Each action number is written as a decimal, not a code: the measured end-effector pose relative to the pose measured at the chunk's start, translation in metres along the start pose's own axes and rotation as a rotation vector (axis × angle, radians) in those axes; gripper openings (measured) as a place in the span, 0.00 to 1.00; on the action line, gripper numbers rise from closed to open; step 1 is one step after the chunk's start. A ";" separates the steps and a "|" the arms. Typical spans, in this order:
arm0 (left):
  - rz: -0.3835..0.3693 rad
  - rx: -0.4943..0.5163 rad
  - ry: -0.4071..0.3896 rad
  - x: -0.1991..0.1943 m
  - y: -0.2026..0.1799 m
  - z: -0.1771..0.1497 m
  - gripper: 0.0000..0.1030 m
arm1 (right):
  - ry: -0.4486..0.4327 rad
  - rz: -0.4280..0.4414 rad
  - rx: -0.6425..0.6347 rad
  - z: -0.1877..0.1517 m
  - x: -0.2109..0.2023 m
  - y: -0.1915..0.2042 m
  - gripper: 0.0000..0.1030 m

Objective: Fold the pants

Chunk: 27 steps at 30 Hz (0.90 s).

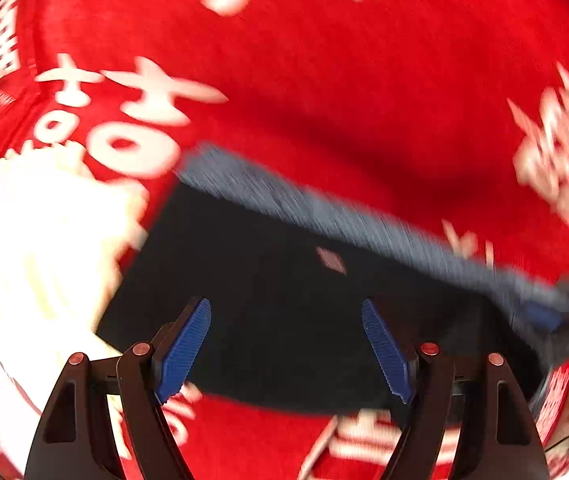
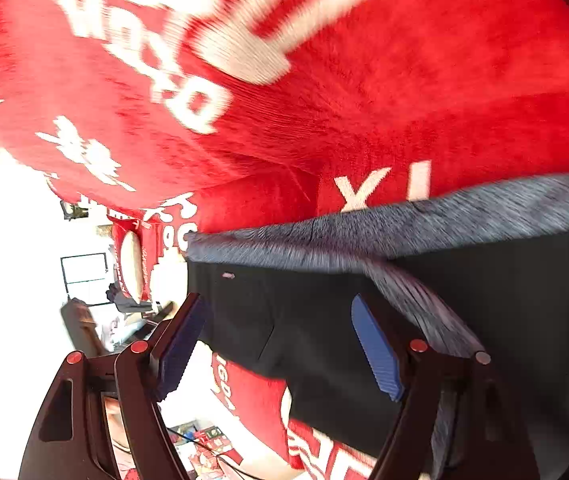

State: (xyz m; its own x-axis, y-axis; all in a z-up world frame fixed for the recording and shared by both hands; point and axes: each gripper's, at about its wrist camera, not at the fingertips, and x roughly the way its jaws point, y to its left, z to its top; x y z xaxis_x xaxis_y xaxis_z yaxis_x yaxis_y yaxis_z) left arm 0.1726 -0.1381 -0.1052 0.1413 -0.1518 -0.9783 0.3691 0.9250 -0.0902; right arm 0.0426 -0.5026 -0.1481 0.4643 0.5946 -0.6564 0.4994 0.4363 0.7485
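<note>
Pants [image 1: 284, 320]: dark, near-black cloth with a grey ribbed waistband [image 1: 324, 216], lying flat on a red cloth [image 1: 344, 100] printed with large white lettering. In the left wrist view the waistband runs from upper left to lower right along the far edge of the garment; a small pale tag [image 1: 331, 260] sits just below it. In the right wrist view the waistband [image 2: 364, 240] crosses the frame roughly level, and a second grey strip branches off it toward the right finger; whether this is a fold or a turned-over edge is hard to tell through the blur.

Left gripper [image 1: 286, 348]: jaws spread wide above the dark cloth, blue ribbed pads [image 1: 184, 352] clear of it, nothing between them.

Right gripper [image 2: 280, 344]: jaws likewise released and spread, blue pads [image 2: 376, 352] facing inward, hovering over the pants near their left edge, no cloth pinched.

Bright white area [image 1: 44, 240] at left of the left wrist view: overexposed.
</note>
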 end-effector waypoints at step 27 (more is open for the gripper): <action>-0.411 0.664 0.328 0.013 -0.266 -0.209 0.76 | -0.405 -0.256 0.469 -0.400 -0.132 -0.152 0.70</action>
State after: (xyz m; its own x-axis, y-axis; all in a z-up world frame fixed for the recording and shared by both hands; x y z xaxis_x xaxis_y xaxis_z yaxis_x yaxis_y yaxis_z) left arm -0.1155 -0.3130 -0.1329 -0.3581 -0.2270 -0.9057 0.8104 0.4062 -0.4222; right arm -0.3869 -0.3775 -0.1379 0.4811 0.1706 -0.8599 0.8530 0.1353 0.5040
